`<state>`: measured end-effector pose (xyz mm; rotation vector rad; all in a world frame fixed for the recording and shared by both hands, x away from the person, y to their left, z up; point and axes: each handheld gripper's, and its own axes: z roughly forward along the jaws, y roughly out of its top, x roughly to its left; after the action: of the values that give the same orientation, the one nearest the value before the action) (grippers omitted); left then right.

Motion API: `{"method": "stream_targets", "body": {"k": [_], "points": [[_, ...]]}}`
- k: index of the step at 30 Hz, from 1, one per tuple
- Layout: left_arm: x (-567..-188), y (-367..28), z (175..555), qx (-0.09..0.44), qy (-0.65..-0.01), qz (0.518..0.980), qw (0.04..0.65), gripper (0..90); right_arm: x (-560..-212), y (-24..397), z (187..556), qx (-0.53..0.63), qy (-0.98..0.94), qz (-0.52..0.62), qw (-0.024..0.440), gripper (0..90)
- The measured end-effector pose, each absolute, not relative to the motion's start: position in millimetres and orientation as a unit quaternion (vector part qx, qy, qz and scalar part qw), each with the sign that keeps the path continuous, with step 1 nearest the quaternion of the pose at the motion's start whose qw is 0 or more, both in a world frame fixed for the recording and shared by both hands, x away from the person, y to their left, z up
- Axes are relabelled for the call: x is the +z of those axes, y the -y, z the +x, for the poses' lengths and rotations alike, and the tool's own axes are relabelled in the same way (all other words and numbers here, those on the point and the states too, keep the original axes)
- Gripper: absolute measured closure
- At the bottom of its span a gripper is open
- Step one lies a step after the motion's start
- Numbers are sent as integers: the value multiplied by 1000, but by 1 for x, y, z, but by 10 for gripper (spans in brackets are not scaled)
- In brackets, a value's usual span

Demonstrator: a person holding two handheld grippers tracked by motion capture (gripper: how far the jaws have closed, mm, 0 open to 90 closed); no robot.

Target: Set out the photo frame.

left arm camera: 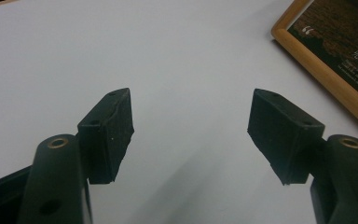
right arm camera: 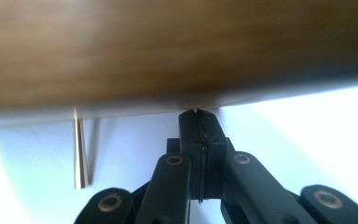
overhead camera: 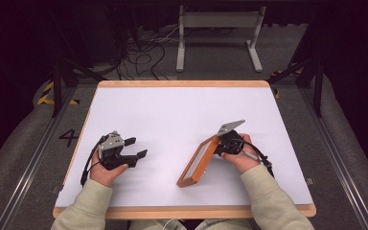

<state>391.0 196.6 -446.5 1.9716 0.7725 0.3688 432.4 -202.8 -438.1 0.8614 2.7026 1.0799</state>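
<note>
A wooden picture frame [overhead camera: 199, 162] stands tilted on its long lower edge on the white table top [overhead camera: 172, 110], its glass face turned to the left. My right gripper [overhead camera: 222, 144] is behind it, jaws shut flat together, and their tips [right arm camera: 196, 114] touch the frame's brown back [right arm camera: 168, 51]. Nothing shows between the jaws. A thin brass-coloured strut [right arm camera: 79, 154] hangs from the back down to the table. My left gripper [overhead camera: 136, 147] rests on the table at the left, open and holding nothing [left arm camera: 191, 135]. The frame's corner [left arm camera: 326, 65] lies off to its right.
The table has a wooden rim [overhead camera: 182, 84]. Beyond its far edge, on the floor, are a white metal stand [overhead camera: 218, 36] and loose cables [overhead camera: 143, 52]. Black tripod legs [overhead camera: 57, 86] stand at both far corners.
</note>
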Motion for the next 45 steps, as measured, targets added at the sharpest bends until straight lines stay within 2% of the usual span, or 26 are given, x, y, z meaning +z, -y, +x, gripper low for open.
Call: {"method": "stream_targets", "body": {"k": [15, 25, 28, 35, 37, 40, 45], "points": [[-448, -198, 392, 151, -318, 807, 475, 314, -435, 181, 452, 381, -883, 273, 30, 900], [-448, -198, 393, 148, -317, 808, 475, 314, -431, 167, 453, 387, -890, 239, 31, 898], [-448, -198, 393, 148, -317, 808, 474, 311, -430, 169, 453, 388, -889, 242, 29, 862], [-448, -199, 393, 151, -319, 806, 475, 310, -419, 180, 445, 348, -896, 264, 74, 759], [-448, -199, 393, 151, -320, 807, 474, 309, -415, 184, 442, 344, -894, 273, 85, 712], [-448, -199, 392, 150, -321, 808, 472, 309, -407, 189, 440, 350, -884, 296, 92, 583], [-448, -200, 393, 151, -320, 808, 471, 308, -393, 199, 435, 345, -875, 321, 109, 456]]}}
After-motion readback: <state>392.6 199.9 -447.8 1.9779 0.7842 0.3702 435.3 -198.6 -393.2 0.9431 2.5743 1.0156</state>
